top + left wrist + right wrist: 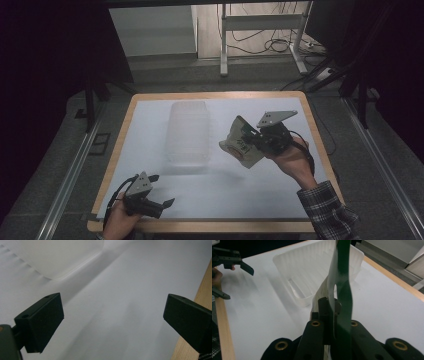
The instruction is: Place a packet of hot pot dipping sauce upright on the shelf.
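Note:
A cream snack bag (241,146) with a green sealed edge (342,287) hangs above the right half of the white table (225,187). My right gripper (253,140) is shut on that edge, its jaws pressed together on the film (329,312). A clear ribbed plastic container (187,132) stands empty at the table's middle, left of the bag; in the right gripper view the container (312,270) lies just beyond the bag. My left gripper (162,191) rests near the front left edge, jaws wide apart (112,320) with nothing between them, facing the container's wall (37,262).
The table has a wooden rim (200,292) close to the left gripper's right jaw. Metal stand legs and cables (260,40) sit on the floor behind the table. The left gripper (237,282) appears far off in the right gripper view.

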